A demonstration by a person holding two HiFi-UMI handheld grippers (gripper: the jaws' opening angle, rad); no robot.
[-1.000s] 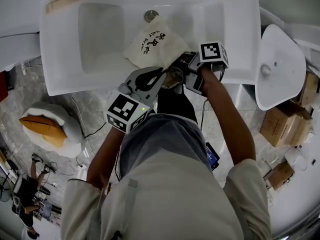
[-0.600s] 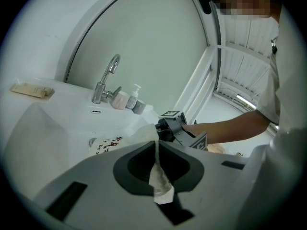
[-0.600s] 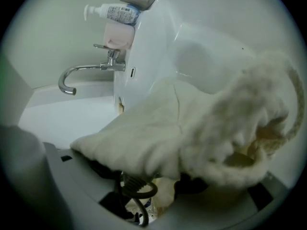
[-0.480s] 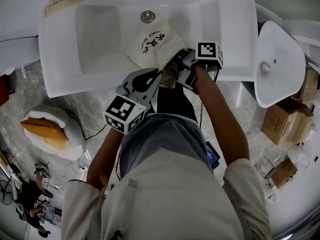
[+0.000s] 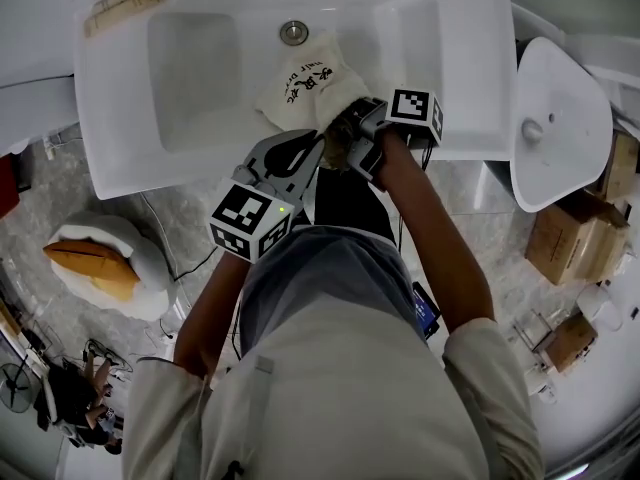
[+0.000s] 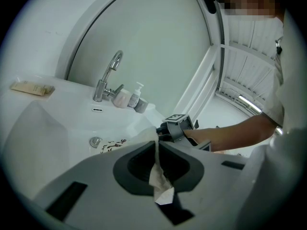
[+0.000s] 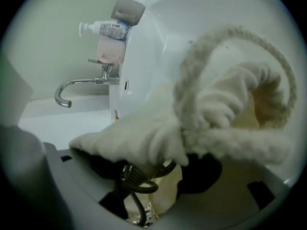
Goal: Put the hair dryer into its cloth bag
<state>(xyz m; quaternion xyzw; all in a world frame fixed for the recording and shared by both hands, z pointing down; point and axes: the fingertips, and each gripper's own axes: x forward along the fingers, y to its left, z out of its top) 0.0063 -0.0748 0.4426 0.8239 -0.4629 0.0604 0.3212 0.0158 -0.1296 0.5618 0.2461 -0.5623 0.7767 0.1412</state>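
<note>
Over the washbasin (image 5: 125, 118), the left gripper (image 6: 157, 174) pinched the cloth bag (image 5: 305, 88) rim, the right gripper (image 7: 153, 188) stood wide around its gathered mouth, and the power cord (image 7: 135, 183) seemingly was not yet tucked in.

White washbasin (image 5: 110, 118) with chrome tap (image 6: 108, 73) above grey marble floor (image 5: 50, 183).

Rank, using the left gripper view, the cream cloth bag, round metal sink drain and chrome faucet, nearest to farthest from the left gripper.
1. Cream cloth bag: pinched between the left gripper's jaws.
2. Round metal sink drain: in the white basin, ahead left.
3. Chrome faucet: at the basin's back rim.
</note>
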